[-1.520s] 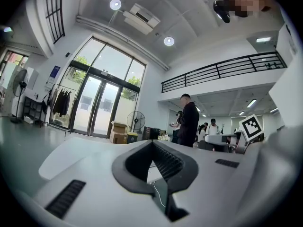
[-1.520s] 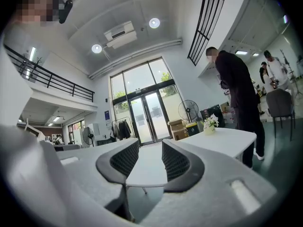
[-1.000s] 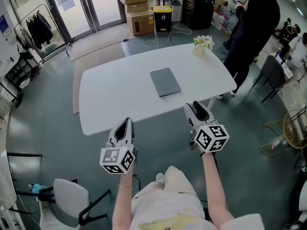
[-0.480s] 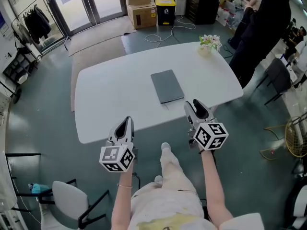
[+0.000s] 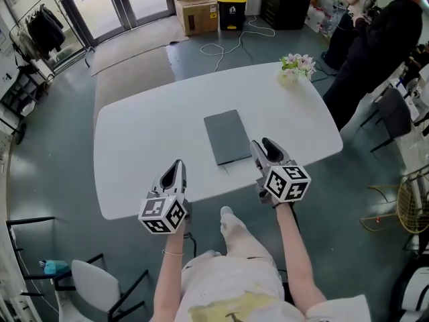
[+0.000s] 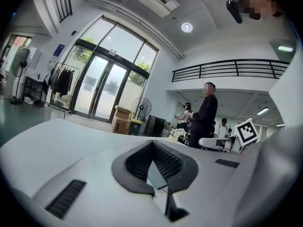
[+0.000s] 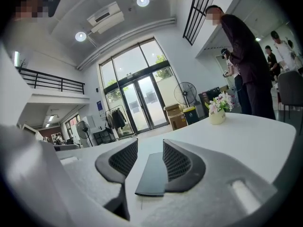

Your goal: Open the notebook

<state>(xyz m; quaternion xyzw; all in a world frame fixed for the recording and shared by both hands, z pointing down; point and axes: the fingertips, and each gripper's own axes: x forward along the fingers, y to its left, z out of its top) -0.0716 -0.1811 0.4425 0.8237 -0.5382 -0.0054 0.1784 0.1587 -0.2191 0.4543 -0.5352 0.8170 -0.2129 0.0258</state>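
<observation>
Head view: we look steeply down on a white table (image 5: 147, 139), and both our grippers hang over its near edge.
Notebook: it's grey and closed, and it lies flat near the middle of the table (image 5: 228, 137) with its long side running away from us.
Left gripper: it sits over the near left part of the table (image 5: 175, 166), well apart from the notebook. In the left gripper view its jaws meet at the tips with nothing between them.
Right gripper: it is just beside the notebook's near right corner (image 5: 264, 146). In the right gripper view its jaws stand apart and hold nothing, and we see the notebook lying on the table beyond the gap.
Contact: we can't tell whether either gripper touches the table, and neither one touches the notebook.
Flowers: a small pot of them (image 5: 295, 66) stands at the far right corner, well clear of the notebook.
Bystander: a person in dark clothes (image 5: 379, 42) stands off the table's right end.
Floor beyond: there are cardboard boxes (image 5: 194, 9) and a bin with a yellow lid (image 5: 231, 11) by the glass doors.
</observation>
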